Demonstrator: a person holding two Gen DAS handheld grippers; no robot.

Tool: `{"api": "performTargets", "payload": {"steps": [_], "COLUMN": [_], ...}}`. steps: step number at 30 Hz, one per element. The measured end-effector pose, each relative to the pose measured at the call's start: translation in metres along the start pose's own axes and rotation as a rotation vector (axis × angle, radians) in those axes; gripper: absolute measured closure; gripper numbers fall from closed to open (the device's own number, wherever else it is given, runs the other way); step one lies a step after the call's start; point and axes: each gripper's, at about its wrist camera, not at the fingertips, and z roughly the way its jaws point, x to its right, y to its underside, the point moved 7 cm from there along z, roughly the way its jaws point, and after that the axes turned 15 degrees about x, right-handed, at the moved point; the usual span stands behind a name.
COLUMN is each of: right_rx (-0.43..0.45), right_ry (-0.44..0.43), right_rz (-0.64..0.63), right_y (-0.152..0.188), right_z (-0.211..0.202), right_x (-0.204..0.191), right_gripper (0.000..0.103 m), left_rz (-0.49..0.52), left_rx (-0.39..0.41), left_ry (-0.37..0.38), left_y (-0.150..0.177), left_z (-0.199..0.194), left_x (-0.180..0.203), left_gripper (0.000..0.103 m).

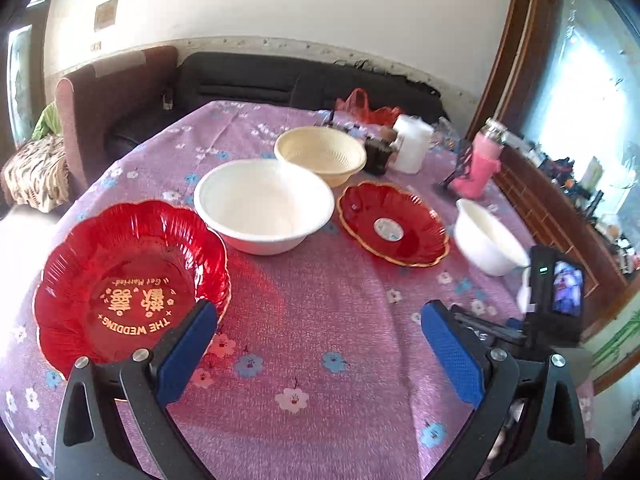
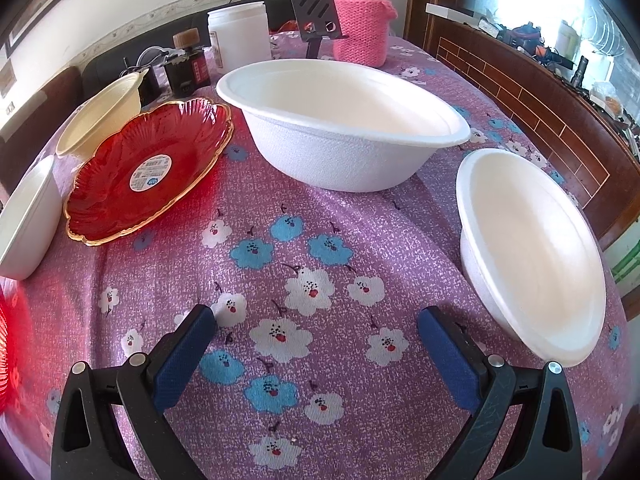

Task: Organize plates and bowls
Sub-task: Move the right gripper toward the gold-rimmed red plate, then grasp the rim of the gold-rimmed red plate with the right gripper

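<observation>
A red wedding plate (image 1: 128, 284) lies at the near left, by my open, empty left gripper (image 1: 318, 324). Behind it stand a white bowl (image 1: 264, 206), a cream bowl (image 1: 320, 154), a second red plate (image 1: 394, 224) and another white bowl (image 1: 486, 238). In the right wrist view my right gripper (image 2: 318, 328) is open and empty above the cloth. A large white bowl (image 2: 344, 124) stands ahead, a white bowl (image 2: 532, 252) at the right, the red plate (image 2: 150, 170) and cream bowl (image 2: 102, 114) at the left, and part of a white bowl (image 2: 26, 216) at the far left.
The round table has a purple flowered cloth (image 1: 320, 340). At its far side stand a pink-sleeved flask (image 2: 362, 16), a white jar (image 2: 240, 36), a dark bottle (image 2: 188, 62) and a phone stand (image 2: 316, 12). The other gripper's camera (image 1: 560, 292) shows at the right. A sofa (image 1: 280, 76) is behind.
</observation>
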Motion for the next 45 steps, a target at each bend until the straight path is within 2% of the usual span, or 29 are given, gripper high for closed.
{"api": "performTargets", "payload": {"steps": [2, 5, 8, 10, 12, 13, 16, 18, 19, 20, 22, 23, 27, 29, 31, 33, 37, 45], "right_rx": [0.0, 0.003, 0.027, 0.066, 0.091, 0.101, 0.071, 0.043, 0.031, 0.014, -0.033, -0.044, -0.047, -0.062, -0.084, -0.092, -0.086, -0.172], "right_ry": [0.0, -0.012, -0.06, -0.115, -0.169, -0.207, -0.293, -0.316, -0.323, -0.321, -0.276, -0.28, -0.262, -0.268, -0.29, -0.309, -0.299, -0.357], "right_rz": [-0.003, -0.009, -0.019, -0.015, -0.002, 0.014, 0.076, 0.122, 0.139, 0.155, 0.207, 0.243, 0.329, 0.351, 0.375, 0.391, 0.339, 0.254], "right_y": [0.001, 0.006, 0.011, 0.012, 0.009, 0.005, -0.012, -0.022, -0.026, -0.029, -0.033, -0.037, -0.052, -0.055, -0.055, -0.053, -0.043, 0.014], "right_z": [-0.001, -0.008, -0.022, -0.036, -0.047, -0.052, -0.048, -0.036, -0.028, -0.02, 0.003, 0.01, 0.028, 0.034, 0.037, 0.035, 0.014, -0.04], "right_x": [-0.001, 0.001, -0.006, -0.015, -0.022, -0.027, -0.043, -0.052, -0.055, -0.058, -0.058, -0.057, -0.058, -0.064, -0.069, -0.068, -0.061, -0.023], "right_gripper": [0.001, 0.001, 0.003, 0.004, 0.009, 0.015, 0.018, 0.028, 0.035, 0.038, 0.041, 0.043, 0.052, 0.075, 0.089, 0.09, 0.091, 0.091], "left_rz": [0.025, 0.066, 0.061, 0.072, 0.057, 0.041, 0.011, 0.016, 0.019, 0.019, 0.013, 0.01, 0.003, -0.002, 0.0, 0.003, 0.002, 0.028], "left_rx": [0.091, 0.28, 0.36, 0.349, 0.343, 0.335, 0.307, 0.292, 0.287, 0.281, 0.262, 0.258, 0.246, 0.24, 0.232, 0.226, 0.207, 0.166], "left_ry": [-0.042, -0.096, -0.104, -0.101, -0.091, -0.083, -0.066, -0.068, -0.068, -0.061, -0.041, -0.038, -0.033, -0.03, -0.022, -0.019, -0.018, 0.007], "left_y": [-0.012, -0.037, -0.051, -0.054, -0.053, -0.053, -0.042, -0.036, -0.035, -0.034, -0.031, -0.03, -0.029, -0.028, -0.027, -0.025, -0.024, -0.016], "left_z": [-0.021, -0.058, -0.08, -0.08, -0.077, -0.074, -0.071, -0.066, -0.063, -0.062, -0.058, -0.057, -0.052, -0.05, -0.048, -0.047, -0.044, -0.039], "left_x": [-0.003, -0.001, -0.008, -0.01, -0.013, -0.016, -0.019, -0.021, -0.022, -0.022, -0.023, -0.024, -0.025, -0.024, -0.022, -0.021, -0.022, -0.01], "left_gripper": [0.001, 0.001, 0.0, 0.0, 0.0, 0.0, 0.0, 0.0, 0.0, 0.0, 0.0, 0.0, 0.0, 0.0, 0.0, 0.0, 0.0, 0.0]}}
